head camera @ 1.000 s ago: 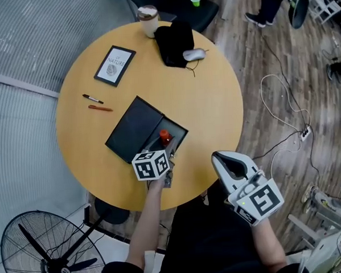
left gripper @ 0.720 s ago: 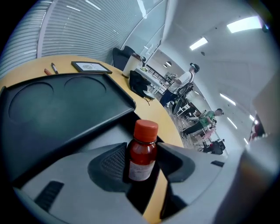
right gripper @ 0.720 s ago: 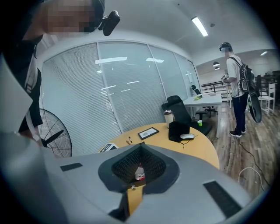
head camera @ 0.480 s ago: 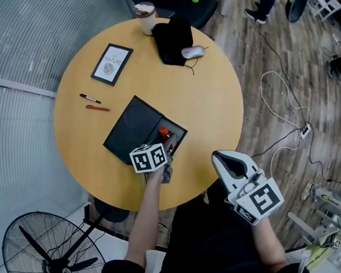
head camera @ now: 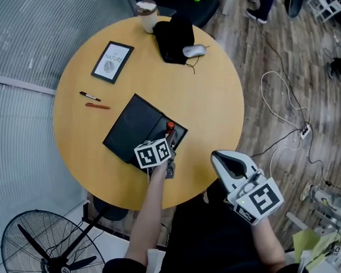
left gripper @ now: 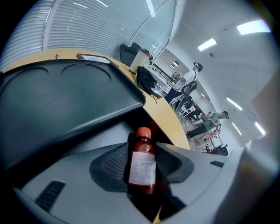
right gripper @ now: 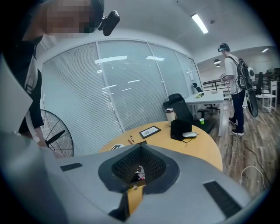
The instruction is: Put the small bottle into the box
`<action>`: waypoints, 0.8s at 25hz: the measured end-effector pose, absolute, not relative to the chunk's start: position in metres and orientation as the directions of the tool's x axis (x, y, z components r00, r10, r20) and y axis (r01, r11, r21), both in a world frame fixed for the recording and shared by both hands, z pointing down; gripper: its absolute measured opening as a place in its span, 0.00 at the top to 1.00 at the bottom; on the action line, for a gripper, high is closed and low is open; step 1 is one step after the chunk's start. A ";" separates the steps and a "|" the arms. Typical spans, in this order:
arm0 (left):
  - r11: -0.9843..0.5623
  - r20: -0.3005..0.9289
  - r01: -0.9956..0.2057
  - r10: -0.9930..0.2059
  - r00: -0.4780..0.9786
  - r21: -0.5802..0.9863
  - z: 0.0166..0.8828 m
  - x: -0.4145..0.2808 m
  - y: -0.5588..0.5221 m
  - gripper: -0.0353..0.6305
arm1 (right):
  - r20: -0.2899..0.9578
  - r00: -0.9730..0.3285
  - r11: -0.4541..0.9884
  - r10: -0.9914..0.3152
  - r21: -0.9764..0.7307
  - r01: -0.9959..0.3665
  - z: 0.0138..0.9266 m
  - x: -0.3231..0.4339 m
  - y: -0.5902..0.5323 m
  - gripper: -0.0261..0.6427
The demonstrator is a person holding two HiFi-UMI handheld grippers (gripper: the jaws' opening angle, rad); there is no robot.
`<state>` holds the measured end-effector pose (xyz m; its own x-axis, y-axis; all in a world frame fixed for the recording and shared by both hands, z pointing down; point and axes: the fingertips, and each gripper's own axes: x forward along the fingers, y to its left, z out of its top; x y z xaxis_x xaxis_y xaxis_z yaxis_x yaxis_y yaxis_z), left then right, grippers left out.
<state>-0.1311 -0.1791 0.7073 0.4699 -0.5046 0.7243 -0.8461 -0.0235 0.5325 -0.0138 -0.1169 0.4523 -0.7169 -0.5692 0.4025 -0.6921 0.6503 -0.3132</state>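
The small bottle, red liquid, orange cap and white label, sits between the pads of my left gripper, which is shut on it. Those jaws have just been closing a little with the bottle between them. In the head view the bottle's cap shows over the open compartment of the black box, whose lid lies flat to the left. My left gripper reaches in from the table's near edge. My right gripper hangs off the table's near right edge, shut and holding nothing.
On the round wooden table lie a framed card, two pens, a paper cup, a black pouch and a mouse. A floor fan stands near left; cables trail on the floor right.
My left gripper has sunk with the bottle toward the box's open compartment and rolled slightly. The right gripper has stayed where it was.
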 end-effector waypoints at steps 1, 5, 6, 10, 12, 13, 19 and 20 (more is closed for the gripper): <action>-0.017 0.724 -0.846 -0.507 0.467 0.534 0.708 -0.131 -0.179 0.66 | 0.402 -0.717 0.649 -0.570 -0.314 -0.693 0.452 -0.013 -0.117 0.95; -0.002 0.724 -0.844 -0.513 0.461 0.537 0.707 -0.131 -0.179 0.66 | 0.402 -0.716 0.648 -0.571 -0.314 -0.694 0.452 -0.011 -0.115 0.95; 0.001 0.723 -0.843 -0.514 0.461 0.538 0.707 -0.132 -0.179 0.66 | 0.401 -0.715 0.648 -0.572 -0.314 -0.694 0.452 -0.010 -0.115 0.95; 0.012 0.721 -0.841 -0.521 0.456 0.541 0.707 -0.132 -0.179 0.66 | 0.400 -0.714 0.646 -0.575 -0.313 -0.696 0.451 -0.009 -0.114 0.95; 0.017 0.719 -0.838 -0.523 0.457 0.545 0.707 -0.133 -0.179 0.66 | 0.399 -0.713 0.646 -0.576 -0.312 -0.697 0.451 -0.008 -0.113 0.95; 0.017 0.718 -0.837 -0.524 0.458 0.547 0.707 -0.133 -0.179 0.66 | 0.399 -0.713 0.646 -0.577 -0.312 -0.697 0.451 -0.008 -0.113 0.95; -0.033 0.728 -0.846 -0.493 0.477 0.532 0.708 -0.128 -0.177 0.66 | 0.399 -0.711 0.647 -0.578 -0.307 -0.698 0.451 -0.006 -0.111 0.95; -0.045 0.730 -0.848 -0.486 0.481 0.529 0.708 -0.127 -0.176 0.64 | 0.398 -0.711 0.647 -0.579 -0.306 -0.698 0.451 -0.006 -0.111 0.95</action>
<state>-0.1266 -0.1756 0.7082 0.4810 -0.4861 0.7296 -0.8475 -0.0447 0.5289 -0.0060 -0.1106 0.4507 -0.7112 -0.5792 0.3984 -0.6983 0.6473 -0.3057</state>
